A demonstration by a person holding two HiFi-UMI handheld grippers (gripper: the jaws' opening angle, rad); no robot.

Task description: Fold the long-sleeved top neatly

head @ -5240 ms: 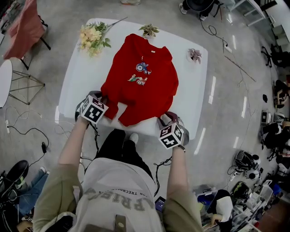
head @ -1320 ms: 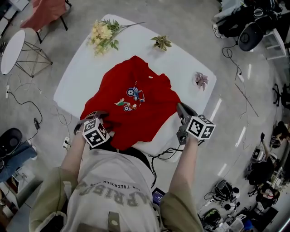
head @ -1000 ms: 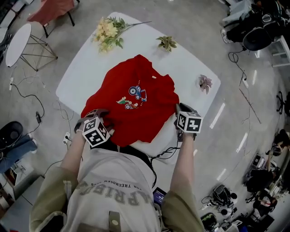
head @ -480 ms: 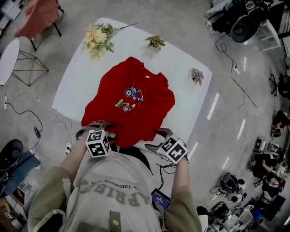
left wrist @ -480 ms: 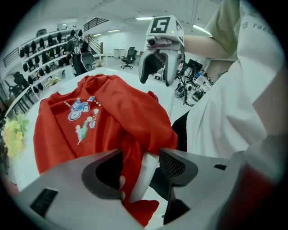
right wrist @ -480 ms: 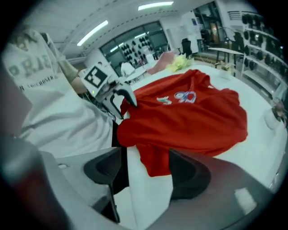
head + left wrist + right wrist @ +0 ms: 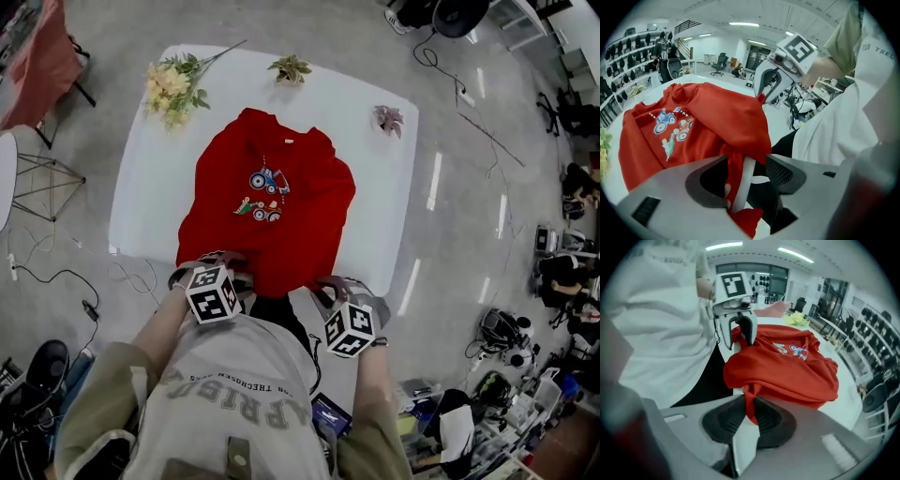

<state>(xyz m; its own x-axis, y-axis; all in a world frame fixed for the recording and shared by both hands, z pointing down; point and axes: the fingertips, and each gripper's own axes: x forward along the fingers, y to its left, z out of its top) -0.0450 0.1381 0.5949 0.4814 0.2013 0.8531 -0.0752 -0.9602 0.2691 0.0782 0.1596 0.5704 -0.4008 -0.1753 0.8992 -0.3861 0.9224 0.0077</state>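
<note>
The red long-sleeved top point(image 7: 267, 202) lies on the white table point(image 7: 150, 187), cartoon print up, sleeves tucked in, near hem at the table edge. My left gripper point(image 7: 223, 265) is at the hem's left end. In the left gripper view its jaws point(image 7: 747, 173) stand apart, with red cloth point(image 7: 693, 122) draped between them against one jaw. My right gripper point(image 7: 330, 289) is at the hem's right end. Its jaws point(image 7: 751, 416) have just been closing and now pinch a bunched fold of the top point(image 7: 787, 366). Each gripper view shows the other gripper point(image 7: 761, 95) point(image 7: 743, 333) at the raised hem.
A bunch of pale flowers point(image 7: 173, 84), a small green plant point(image 7: 289, 67) and a pinkish plant point(image 7: 387, 119) sit along the table's far side. A round white side table point(image 7: 5, 178) and a chair with red cloth point(image 7: 37, 56) stand on the left. Cables lie on the floor.
My right gripper swung from the top's right side to the near hem, opened and shut on the cloth. The left gripper stayed at the hem's left end.
</note>
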